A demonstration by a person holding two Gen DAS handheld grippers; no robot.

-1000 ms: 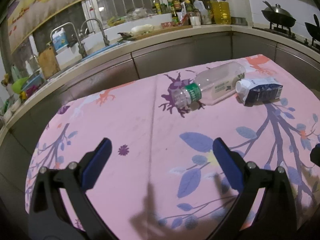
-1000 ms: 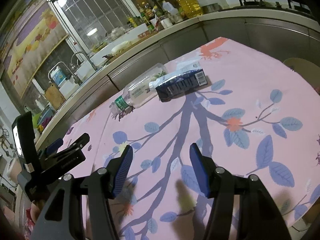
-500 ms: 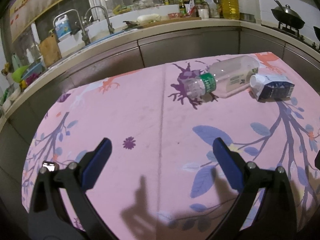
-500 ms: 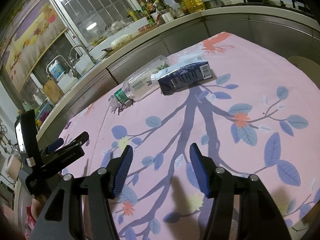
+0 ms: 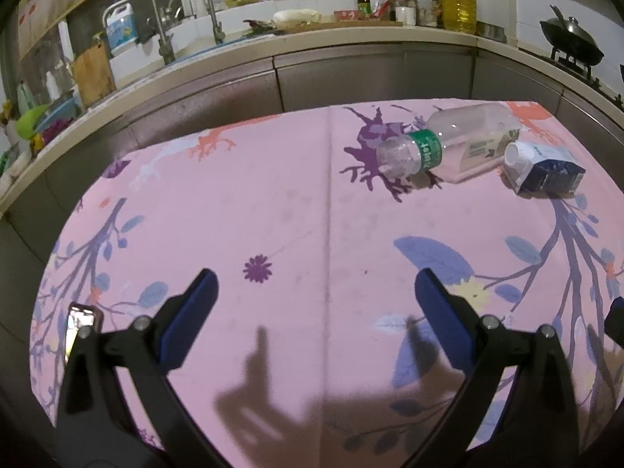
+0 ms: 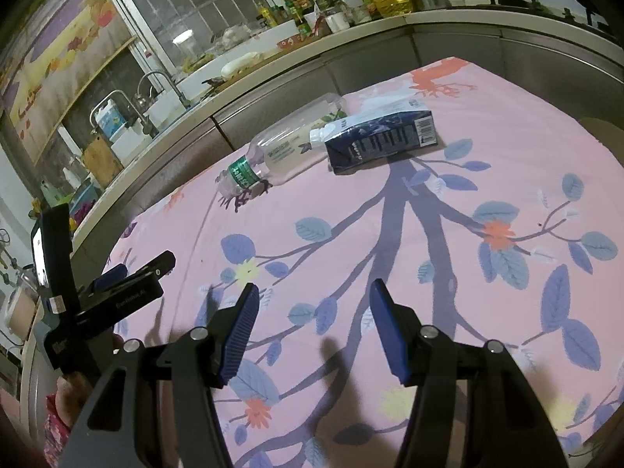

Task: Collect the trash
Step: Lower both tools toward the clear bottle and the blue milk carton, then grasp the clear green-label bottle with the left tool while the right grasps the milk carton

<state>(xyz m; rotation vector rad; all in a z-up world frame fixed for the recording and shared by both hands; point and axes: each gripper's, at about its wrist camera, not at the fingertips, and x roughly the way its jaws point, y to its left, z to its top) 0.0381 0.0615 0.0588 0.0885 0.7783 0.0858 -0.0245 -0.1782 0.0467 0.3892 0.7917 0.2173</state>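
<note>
Hovering with blue pads spread wide, gripping nothing: left gripper (image 5: 314, 300) and right gripper (image 6: 312, 314), both over the pink floral tablecloth (image 5: 273, 202). Lying on its side far ahead and right of the left gripper: clear plastic bottle (image 5: 448, 142), touching the dark blue carton (image 5: 544, 167) just beyond it to the right.

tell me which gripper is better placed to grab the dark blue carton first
Right, probably. The right gripper is open with the carton nearly straight ahead. For the left gripper, also open, the carton sits far right, past the plastic bottle.
</note>
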